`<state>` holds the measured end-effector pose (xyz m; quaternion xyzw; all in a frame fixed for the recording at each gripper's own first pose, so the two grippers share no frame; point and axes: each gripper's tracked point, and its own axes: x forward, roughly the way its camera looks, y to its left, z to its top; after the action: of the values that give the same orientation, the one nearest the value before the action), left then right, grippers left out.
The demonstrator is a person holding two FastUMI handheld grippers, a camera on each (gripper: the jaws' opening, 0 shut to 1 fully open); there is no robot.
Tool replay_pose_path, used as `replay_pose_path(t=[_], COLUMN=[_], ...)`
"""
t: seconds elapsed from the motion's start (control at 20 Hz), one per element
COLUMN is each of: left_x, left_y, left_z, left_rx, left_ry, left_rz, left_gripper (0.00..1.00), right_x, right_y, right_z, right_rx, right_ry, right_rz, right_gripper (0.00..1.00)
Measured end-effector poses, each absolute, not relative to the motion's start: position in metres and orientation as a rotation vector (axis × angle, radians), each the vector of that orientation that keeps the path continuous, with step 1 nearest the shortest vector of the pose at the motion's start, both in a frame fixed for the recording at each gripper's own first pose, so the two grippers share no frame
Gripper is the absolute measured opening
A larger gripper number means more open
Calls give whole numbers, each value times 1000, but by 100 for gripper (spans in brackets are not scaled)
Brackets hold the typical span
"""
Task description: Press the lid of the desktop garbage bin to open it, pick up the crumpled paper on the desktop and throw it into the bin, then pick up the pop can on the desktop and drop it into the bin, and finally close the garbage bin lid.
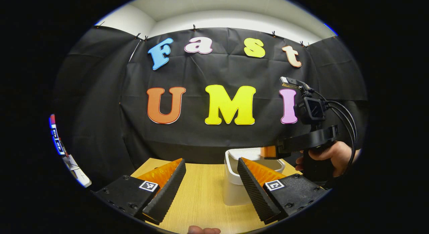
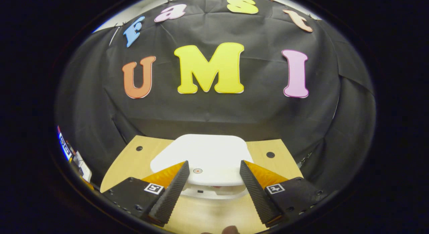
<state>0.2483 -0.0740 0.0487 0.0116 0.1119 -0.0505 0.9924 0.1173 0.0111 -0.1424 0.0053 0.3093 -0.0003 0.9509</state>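
While right claw (image 2: 214, 190) hung wide above white plastic bin lid (image 2: 204, 153), lid-press step pending; next: downward push on lid.

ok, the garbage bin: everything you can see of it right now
The garbage bin is a small white, plastic-looking container standing upright on the wooden desktop near the black cloth wall. In the right gripper view its flat, rounded lid lies down over the body, with a small round mark near its front edge. The right gripper hangs over it, jaws open; whether it touches the lid is unclear.
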Motion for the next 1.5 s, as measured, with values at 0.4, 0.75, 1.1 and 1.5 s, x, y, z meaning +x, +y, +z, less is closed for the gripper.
replay_pose_path(t=[0.4, 0.75, 1.1, 1.5], left_x=[247, 247, 251, 262], left_y=[-76, -77, -82, -92], left_z=[46, 42, 35, 41], left_rx=[21, 23, 16, 9], left_ry=[231, 241, 254, 248], left_rz=[-104, -98, -104, -121], left_gripper=[100, 100, 100, 100], right_x=[106, 103, 104, 102], right_y=[12, 13, 18, 20], right_z=[-164, -180, -192, -191], right_rx=[-10, -15, -30, -25], right_ry=[670, 698, 679, 557], right_rz=[8, 14, 23, 35], right_gripper=[95, 95, 97, 99])
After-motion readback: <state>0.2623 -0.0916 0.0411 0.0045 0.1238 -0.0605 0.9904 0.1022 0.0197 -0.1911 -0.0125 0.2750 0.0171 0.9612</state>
